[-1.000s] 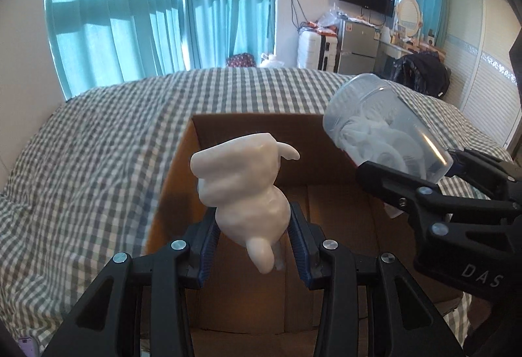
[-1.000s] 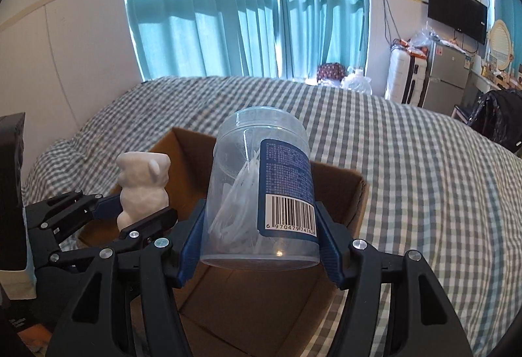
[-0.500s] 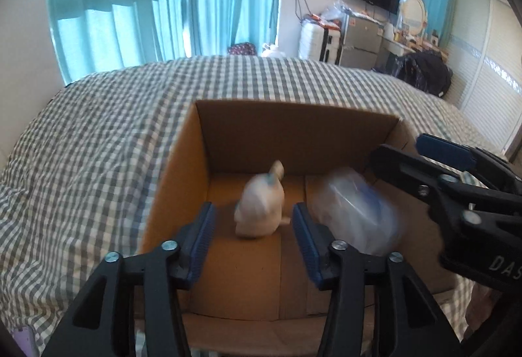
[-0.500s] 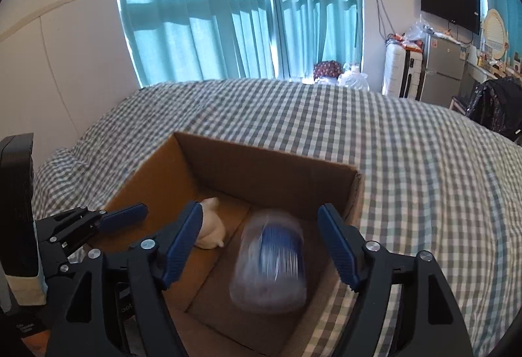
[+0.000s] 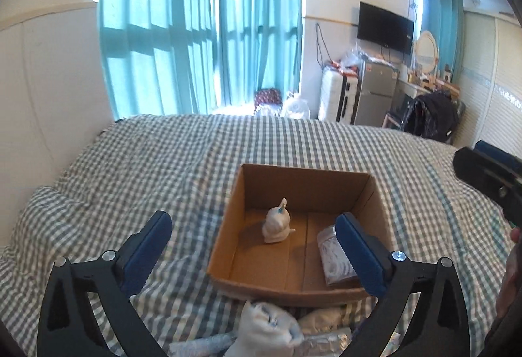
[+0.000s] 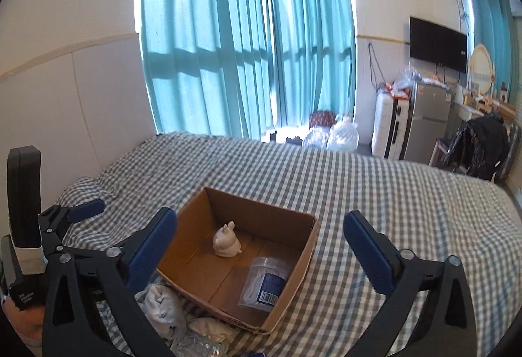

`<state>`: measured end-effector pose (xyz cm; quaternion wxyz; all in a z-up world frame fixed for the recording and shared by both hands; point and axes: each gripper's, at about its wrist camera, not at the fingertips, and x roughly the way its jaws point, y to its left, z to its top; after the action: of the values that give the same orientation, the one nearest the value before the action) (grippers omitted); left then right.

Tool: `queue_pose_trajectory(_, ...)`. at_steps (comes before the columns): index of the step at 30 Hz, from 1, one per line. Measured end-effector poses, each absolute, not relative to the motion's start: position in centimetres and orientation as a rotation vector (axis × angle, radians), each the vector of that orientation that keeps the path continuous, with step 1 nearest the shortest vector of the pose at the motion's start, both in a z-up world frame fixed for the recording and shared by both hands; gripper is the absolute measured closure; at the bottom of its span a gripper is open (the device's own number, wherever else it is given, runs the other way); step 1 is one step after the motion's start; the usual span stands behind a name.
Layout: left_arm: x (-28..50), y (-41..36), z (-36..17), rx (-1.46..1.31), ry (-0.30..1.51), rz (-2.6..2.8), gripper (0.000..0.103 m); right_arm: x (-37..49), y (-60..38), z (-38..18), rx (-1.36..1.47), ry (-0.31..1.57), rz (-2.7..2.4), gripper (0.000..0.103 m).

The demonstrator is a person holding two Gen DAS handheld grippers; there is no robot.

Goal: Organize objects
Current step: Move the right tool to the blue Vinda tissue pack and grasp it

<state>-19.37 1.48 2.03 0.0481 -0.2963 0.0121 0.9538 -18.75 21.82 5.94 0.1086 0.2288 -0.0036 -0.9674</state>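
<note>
An open cardboard box (image 5: 326, 180) (image 6: 303, 252) sits on the checked bed. A white bunny figurine (image 5: 276, 223) (image 6: 226, 241) stands in its back left part. A clear plastic jar (image 6: 265, 283) (image 5: 334, 257) with a blue barcode label lies on its side in the box's right part. My left gripper (image 5: 254, 246) is open and empty, raised above the box's near side. My right gripper (image 6: 261, 246) is open and empty, also raised above the box. The left gripper also shows at the left of the right wrist view (image 6: 75, 220).
Rolled white socks (image 5: 267, 327) (image 6: 164, 304) and crinkled clear plastic packets (image 6: 195, 345) lie on the bed just in front of the box. The checked bedspread (image 5: 130, 180) spreads all round. Curtains, a suitcase, a fridge and a chair stand beyond the bed.
Both grippers opened and let go: the bunny and the jar dropped into the box. Both grippers then pulled back and up, away from the box.
</note>
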Motion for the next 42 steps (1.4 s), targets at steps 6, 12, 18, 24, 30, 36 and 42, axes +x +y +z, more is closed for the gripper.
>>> queue_pose_trajectory(6,-15.6,0.1,2.9,-0.91,-0.023,2.954,0.0,-14.8,21.9,8.2,0.611,0.049,-2.825,0.0)
queue_pose_trajectory(12,-12.6,-0.6,3.4,-0.903,-0.07,3.019,0.0,-12.0,21.6,8.1,0.617,0.128,-2.786,0.0)
queue_pose_trajectory(18,-10.0,0.3,2.5,-0.877,-0.014,3.05,0.0,-10.6,22.1,5.9,0.642,0.136,-2.743,0.0)
queue_pose_trajectory(24,-9.4,1.6,-1.3,-0.972,0.022,3.002,0.0,-11.2,22.5,1.9,0.722,0.147,-2.713,0.0)
queue_pose_trajectory(30,-9.9,2.9,-6.4,-1.115,0.071,2.953,0.0,-12.4,22.6,-3.3,0.85,0.176,-2.671,0.0)
queue_pose_trajectory(36,-9.9,3.8,-11.1,-1.255,0.099,2.881,0.0,-14.0,22.0,-9.1,1.02,0.229,-2.575,0.0)
queue_pose_trajectory(42,-9.4,3.8,-14.5,-1.358,0.087,2.827,0.0,-14.3,20.4,-14.4,1.221,0.352,-2.456,0.009)
